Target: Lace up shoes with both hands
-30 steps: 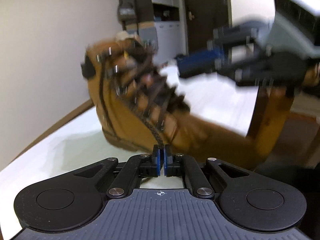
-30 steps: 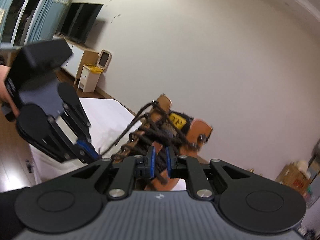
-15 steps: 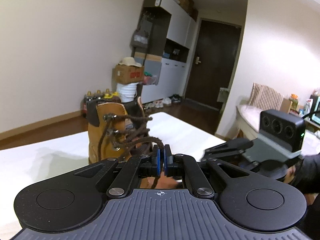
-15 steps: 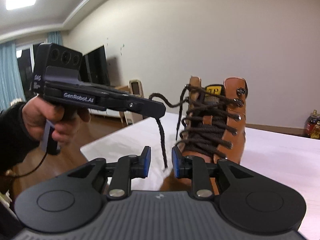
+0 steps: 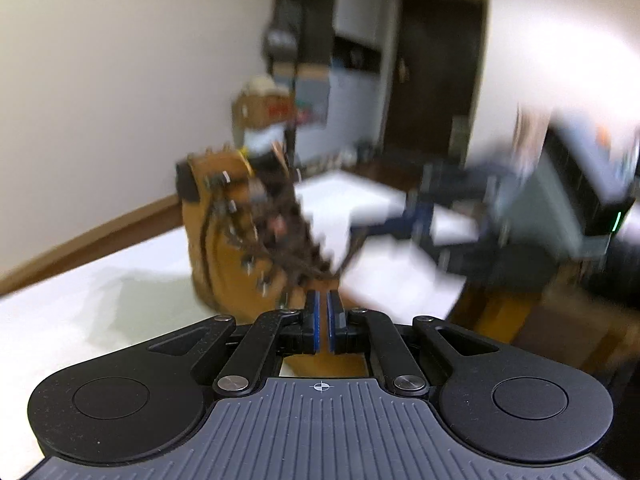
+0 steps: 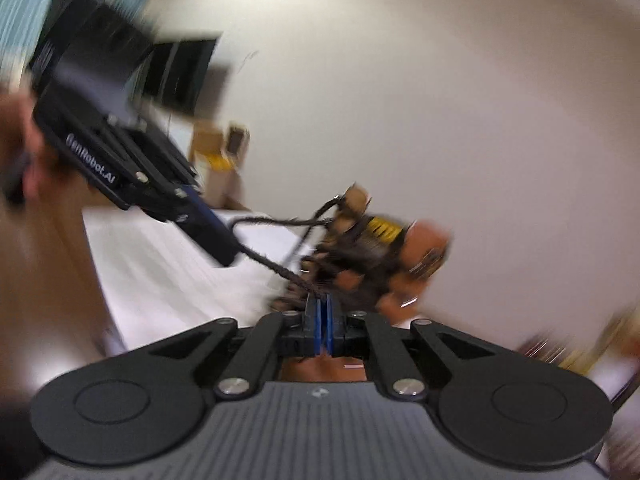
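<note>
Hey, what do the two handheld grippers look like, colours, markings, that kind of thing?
Both are black. The right gripper has a ribbed grey deck, two round black discs, silver pivot screws and blue pads on its fingers. The left gripper, seen from the side, has a boxy black body with white "GenRobot.AI" lettering and a long blue pad. In the left wrist view the right one shows a small green light, blurred.

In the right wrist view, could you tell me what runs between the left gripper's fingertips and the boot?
A dark brown lace spans that gap, from the left gripper across the white tabletop to the tan boot; the right wrist view shows it.
</note>
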